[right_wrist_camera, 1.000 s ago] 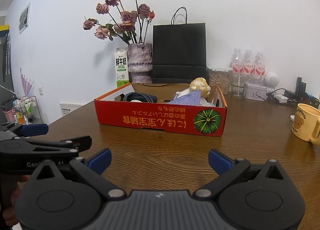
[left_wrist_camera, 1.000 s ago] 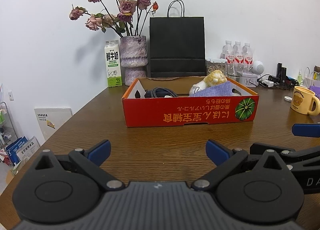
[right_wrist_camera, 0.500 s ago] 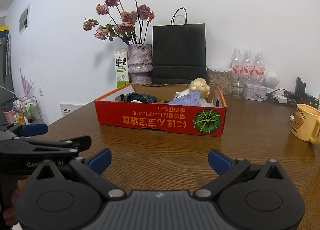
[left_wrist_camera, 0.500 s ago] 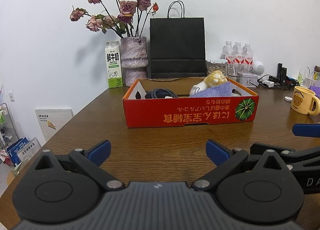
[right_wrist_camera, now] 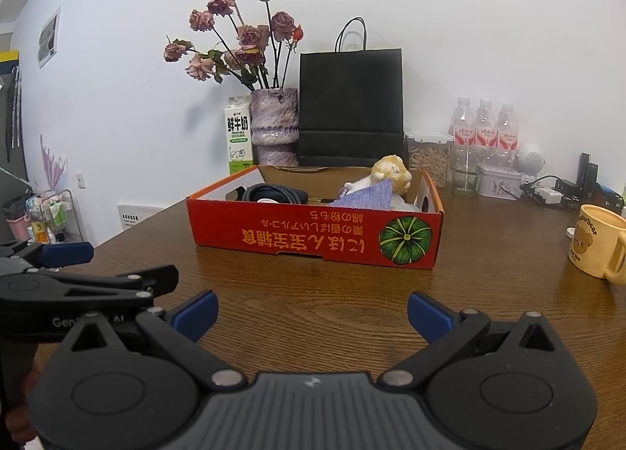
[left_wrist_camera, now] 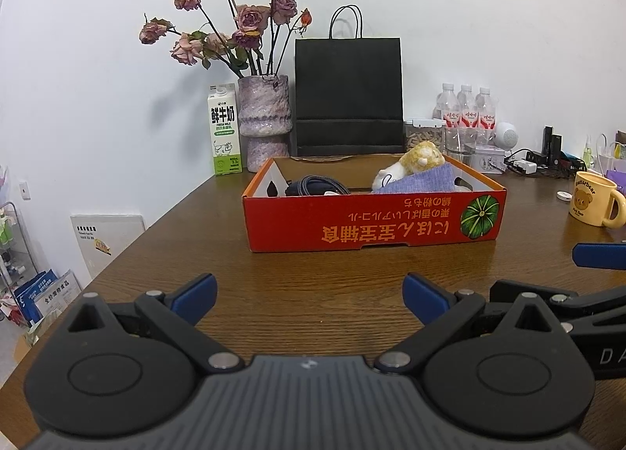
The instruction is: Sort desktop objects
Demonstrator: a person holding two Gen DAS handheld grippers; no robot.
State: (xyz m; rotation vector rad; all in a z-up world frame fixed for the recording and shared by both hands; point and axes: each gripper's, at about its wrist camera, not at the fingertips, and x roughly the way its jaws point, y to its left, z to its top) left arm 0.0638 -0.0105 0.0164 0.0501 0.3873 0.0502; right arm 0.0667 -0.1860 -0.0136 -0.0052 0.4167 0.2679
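Both the left tongs (left_wrist_camera: pixel 309 299) and right tongs (right_wrist_camera: pixel 312 311) are wide open and empty, so a clumsy reach could shove the red box (left_wrist_camera: pixel 371 221) along the desk (left_wrist_camera: pixel 313 274).

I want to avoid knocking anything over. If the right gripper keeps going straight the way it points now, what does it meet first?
Probably the red cardboard box. The right gripper, jaws open and empty, points at its near wall, with only bare table between; depth is hard to judge.
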